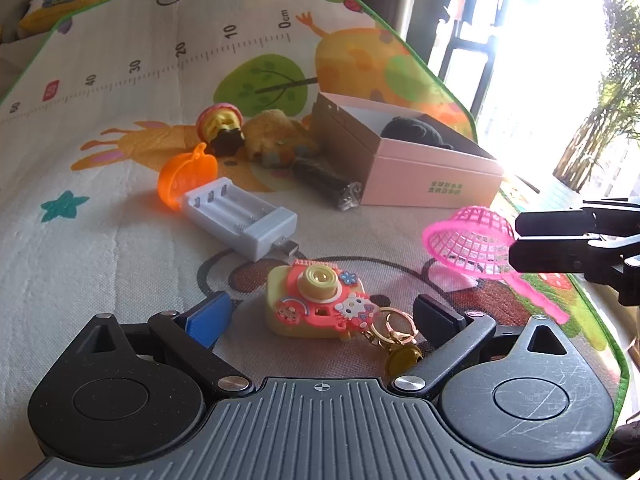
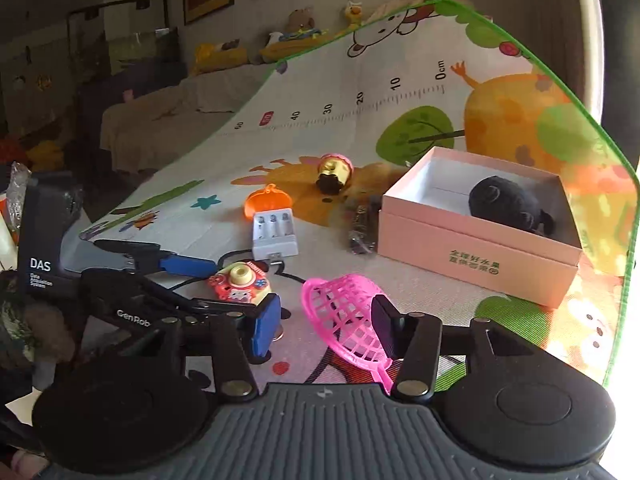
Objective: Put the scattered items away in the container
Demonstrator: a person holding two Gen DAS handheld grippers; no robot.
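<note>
1. The pink net (image 2: pixel 345 317) is seen between the wide-spread fingers of the right gripper (image 2: pixel 324 324), near the box (image 2: pixel 476 242); whether it is gripped cannot be told.
2. The toy camera (image 1: pixel 316 304) lies on the mat (image 1: pixel 100 240), framed by the wide-open, empty left gripper (image 1: pixel 320 312).
3. Left of the box lie a charger (image 1: pixel 240 216), an orange shell (image 1: pixel 186 174) and a black wrapped item (image 1: pixel 326 184).
4. A black object (image 2: pixel 506 202) sits inside the box.
</note>
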